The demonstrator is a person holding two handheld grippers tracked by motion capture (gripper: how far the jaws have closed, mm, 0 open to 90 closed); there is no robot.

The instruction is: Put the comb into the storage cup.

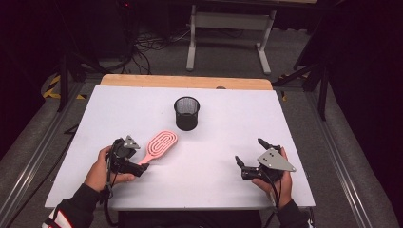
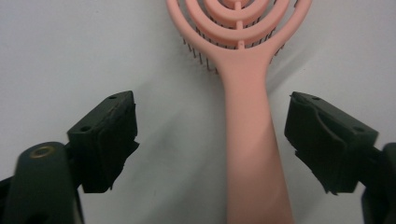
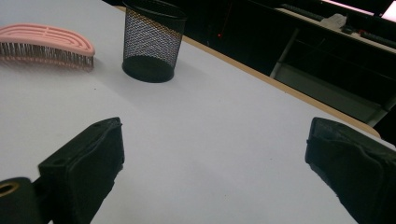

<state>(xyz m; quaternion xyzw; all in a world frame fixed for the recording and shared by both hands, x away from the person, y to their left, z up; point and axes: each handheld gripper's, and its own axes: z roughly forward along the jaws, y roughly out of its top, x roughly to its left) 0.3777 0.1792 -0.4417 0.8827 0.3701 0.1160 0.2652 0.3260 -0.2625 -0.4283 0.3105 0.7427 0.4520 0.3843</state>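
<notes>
A pink hairbrush (image 1: 161, 142) lies bristles down on the white table (image 1: 214, 114), left of centre, its handle pointing toward the person's left hand. My left gripper (image 1: 138, 157) is at the handle end. In the left gripper view the handle (image 2: 250, 140) runs up between the two black jaws of this gripper (image 2: 210, 116), nearer the right one, and a gap shows on both sides, so it is open. My right gripper (image 1: 249, 151) rests near the front right of the table, open with nothing between its jaws (image 3: 217, 135). From there the hairbrush (image 3: 46, 42) lies far off to the left.
A black mesh cup (image 1: 187, 113) stands upright at the middle back of the table, also seen as the mesh cup (image 3: 152, 42) in the right gripper view. A wooden strip (image 1: 185, 81) edges the far side. Beyond it are a desk frame (image 1: 230, 28) and floor cables.
</notes>
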